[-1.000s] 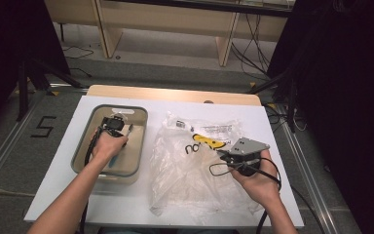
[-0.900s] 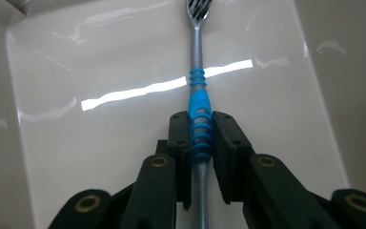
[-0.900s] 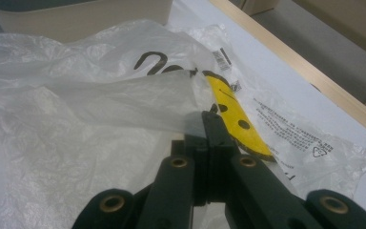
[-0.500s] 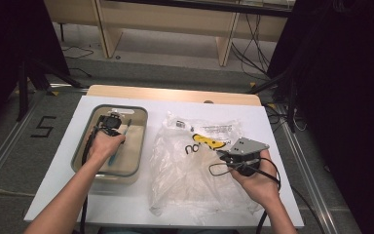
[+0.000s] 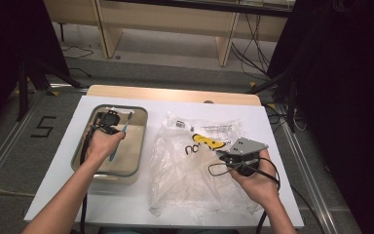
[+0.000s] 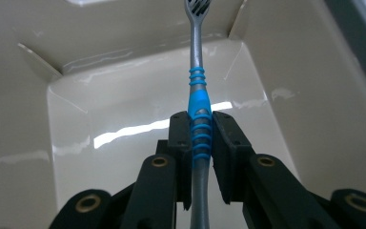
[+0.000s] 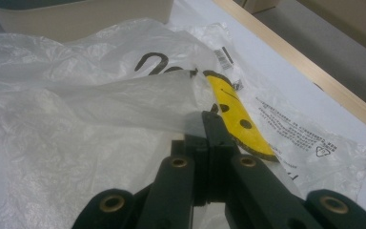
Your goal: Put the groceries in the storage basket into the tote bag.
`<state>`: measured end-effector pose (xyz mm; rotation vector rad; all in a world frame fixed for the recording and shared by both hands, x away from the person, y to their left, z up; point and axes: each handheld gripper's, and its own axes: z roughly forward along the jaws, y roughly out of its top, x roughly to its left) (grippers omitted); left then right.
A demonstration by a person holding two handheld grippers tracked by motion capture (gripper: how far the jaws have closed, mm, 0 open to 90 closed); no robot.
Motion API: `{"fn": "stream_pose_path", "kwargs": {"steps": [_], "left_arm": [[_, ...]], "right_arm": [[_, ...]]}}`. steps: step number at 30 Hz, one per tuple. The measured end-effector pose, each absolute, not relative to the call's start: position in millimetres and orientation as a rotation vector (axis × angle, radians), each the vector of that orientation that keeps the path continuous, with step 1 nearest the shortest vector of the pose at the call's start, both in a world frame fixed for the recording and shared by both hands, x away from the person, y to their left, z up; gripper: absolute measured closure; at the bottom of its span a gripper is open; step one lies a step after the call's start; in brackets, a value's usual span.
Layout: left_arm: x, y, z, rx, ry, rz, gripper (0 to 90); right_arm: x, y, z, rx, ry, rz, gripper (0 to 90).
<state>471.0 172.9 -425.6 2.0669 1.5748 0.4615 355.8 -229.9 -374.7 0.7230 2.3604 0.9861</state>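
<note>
Left claw was clamped on a toothbrush, jaws gripping the handle at its blue ribbed section. The grey neck ran up from the grip to the head at the top edge of the left gripper view. The toothbrush was held over the inside of a beige tray with a glossy floor and sloped walls; whether the head touched the far wall could not be told. In the high view the left claw sat over the far end of the tray, with the toothbrush slanting back toward the hand.

Right claw was clenched on a fold of a clear plastic bag, the film pinched between the closed jaws and lifted off the layer beneath. The bag carried a yellow smiley print, black lettering and a barcode label. In the high view the bag lay crumpled on the white surface just right of the tray, and the right claw gripped it near the print, at the bag's right side.

Tray and bag lay close beside each other; the two claws were well apart.
</note>
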Motion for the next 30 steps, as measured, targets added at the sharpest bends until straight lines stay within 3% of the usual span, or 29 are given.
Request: {"fn": "stream_pose_path", "kwargs": {"steps": [30], "left_arm": [[458.7,168.4,-402.9,2.037,1.511,0.478,78.3]], "right_arm": [[355.0,-230.2,-374.7,0.733,2.360,0.989,90.0]]}}
